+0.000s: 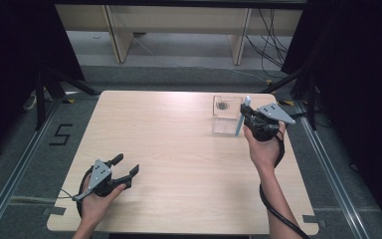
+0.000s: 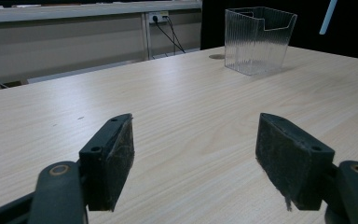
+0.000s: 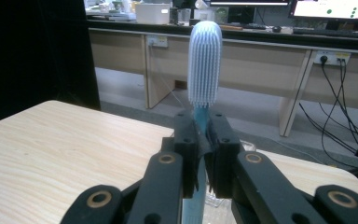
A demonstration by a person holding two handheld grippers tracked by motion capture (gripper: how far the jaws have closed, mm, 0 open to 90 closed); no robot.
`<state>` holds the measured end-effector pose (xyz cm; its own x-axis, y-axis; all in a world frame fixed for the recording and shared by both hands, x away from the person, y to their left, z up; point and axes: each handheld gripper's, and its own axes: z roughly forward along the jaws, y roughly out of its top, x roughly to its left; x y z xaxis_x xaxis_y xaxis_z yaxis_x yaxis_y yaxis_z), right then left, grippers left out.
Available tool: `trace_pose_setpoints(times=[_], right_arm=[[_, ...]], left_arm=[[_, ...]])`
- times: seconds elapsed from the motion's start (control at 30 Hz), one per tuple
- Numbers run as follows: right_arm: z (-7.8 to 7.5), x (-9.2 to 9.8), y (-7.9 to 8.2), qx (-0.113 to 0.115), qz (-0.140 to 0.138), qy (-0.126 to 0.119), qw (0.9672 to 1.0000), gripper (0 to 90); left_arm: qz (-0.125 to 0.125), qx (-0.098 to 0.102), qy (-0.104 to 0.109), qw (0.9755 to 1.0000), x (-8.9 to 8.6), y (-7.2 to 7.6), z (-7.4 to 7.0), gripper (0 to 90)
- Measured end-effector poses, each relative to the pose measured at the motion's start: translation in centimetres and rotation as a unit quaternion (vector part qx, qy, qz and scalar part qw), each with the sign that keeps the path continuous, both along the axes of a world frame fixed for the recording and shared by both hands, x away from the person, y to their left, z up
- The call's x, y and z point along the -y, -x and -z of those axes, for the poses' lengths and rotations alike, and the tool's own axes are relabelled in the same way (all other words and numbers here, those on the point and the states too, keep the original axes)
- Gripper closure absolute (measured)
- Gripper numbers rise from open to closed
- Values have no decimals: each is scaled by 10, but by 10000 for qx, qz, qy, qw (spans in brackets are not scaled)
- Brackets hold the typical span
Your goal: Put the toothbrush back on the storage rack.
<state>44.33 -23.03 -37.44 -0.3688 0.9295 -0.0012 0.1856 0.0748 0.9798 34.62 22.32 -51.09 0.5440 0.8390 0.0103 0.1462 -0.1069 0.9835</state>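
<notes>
A light blue toothbrush (image 3: 204,60) stands upright with its bristled head up, clamped by its neck in my right gripper (image 3: 203,140). In the high view the toothbrush (image 1: 240,119) hangs beside the right wall of a clear plastic box (image 1: 226,114) at the table's far right, and my right gripper (image 1: 252,119) is held above the table there. My left gripper (image 1: 127,167) rests low near the table's front left, jaws wide open with nothing between them. The left gripper view shows its pads (image 2: 116,154) apart and the ribbed clear box (image 2: 257,39) far off.
The light wooden table (image 1: 179,159) has a wide bare middle. Beyond its far edge stand desk legs and loose cables on the floor. Black curtains flank both sides. A cable grommet hole (image 2: 217,56) sits near the clear box.
</notes>
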Motion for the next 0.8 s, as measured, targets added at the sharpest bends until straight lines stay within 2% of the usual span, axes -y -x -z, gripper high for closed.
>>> trace_pose_setpoints(times=[0.07, 0.1, 0.17, 0.33, 0.37, 0.4, 0.43, 0.63, 0.67, 0.7, 0.8], right_arm=[[1, 1, -2, 10, 38, 24, 10000, 844], [1, 0, -3, -54, 64, -12, 10000, 844], [1, 0, -5, 27, -2, -9, 10000, 844], [-1, 0, -9, 80, 63, 83, 9999, 844], [-1, -1, -10, 56, 58, 42, 10000, 844], [-1, -2, -10, 57, 93, -36, 9999, 844], [-1, -2, -11, 105, 70, 26, 9999, 844], [-4, -3, -15, 92, 110, 35, 9999, 844], [-4, -3, -17, 154, 104, 36, 9998, 844], [-5, -4, -17, 142, 116, 24, 9998, 844], [-5, -4, -20, 136, 133, 0, 9998, 844]], left_arm=[[-11, 1, 25, 10000, 0, 0, 1, 273], [-11, 10, 35, 10000, 0, 0, 1, 273], [-17, 1, 7, 10000, 0, 0, 0, 273], [-11, 2, 18, 10000, 0, 0, 0, 273], [-13, -7, 18, 10000, 0, 0, 1, 274], [51, 109, 61, 9999, 0, -2, 2, 274], [21, 108, 71, 9999, 0, -2, 2, 274], [19, 103, 73, 9999, 0, -2, 2, 274], [20, 100, 73, 9999, 0, -2, 2, 274], [-12, -9, 24, 10000, 0, 0, 1, 274], [-7, -3, 22, 10000, 0, 0, 2, 275]])
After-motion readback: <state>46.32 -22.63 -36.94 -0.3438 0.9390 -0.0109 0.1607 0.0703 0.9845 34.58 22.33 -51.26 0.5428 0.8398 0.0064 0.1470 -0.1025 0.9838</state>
